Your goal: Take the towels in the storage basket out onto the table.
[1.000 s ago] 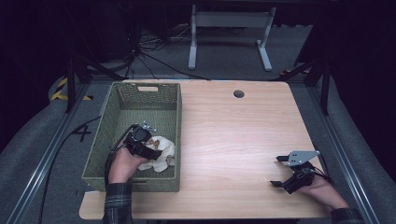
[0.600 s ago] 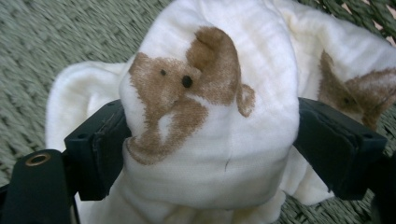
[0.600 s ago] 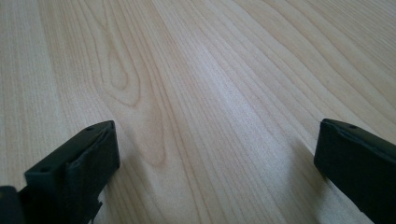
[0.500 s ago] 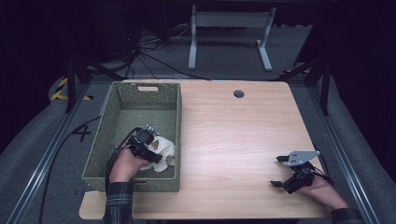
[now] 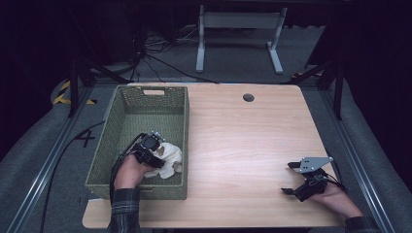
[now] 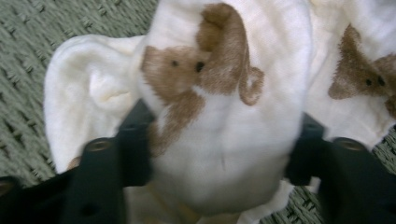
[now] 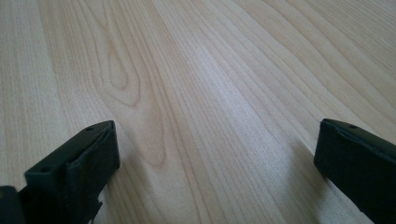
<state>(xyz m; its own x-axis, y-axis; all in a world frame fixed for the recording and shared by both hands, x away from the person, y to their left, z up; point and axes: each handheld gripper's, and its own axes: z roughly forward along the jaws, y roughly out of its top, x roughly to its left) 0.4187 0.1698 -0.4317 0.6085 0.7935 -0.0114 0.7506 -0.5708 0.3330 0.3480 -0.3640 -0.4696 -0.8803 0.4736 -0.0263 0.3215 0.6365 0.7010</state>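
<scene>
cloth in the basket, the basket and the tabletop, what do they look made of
Cloth: soft, fuzzy white fabric, perhaps cotton muslin or fleece; it bunches and carries brown printed bears. Basket: grey-green woven strands, fibre or plastic, unclear; matte plaited texture. Tabletop: pale wood or wood-look laminate, smooth with light sheen and grain lines.

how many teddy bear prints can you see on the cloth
2 in the left gripper view: one on the cloth fold between the left gripper jaws, one at the right edge. Folds may hide more.
</scene>
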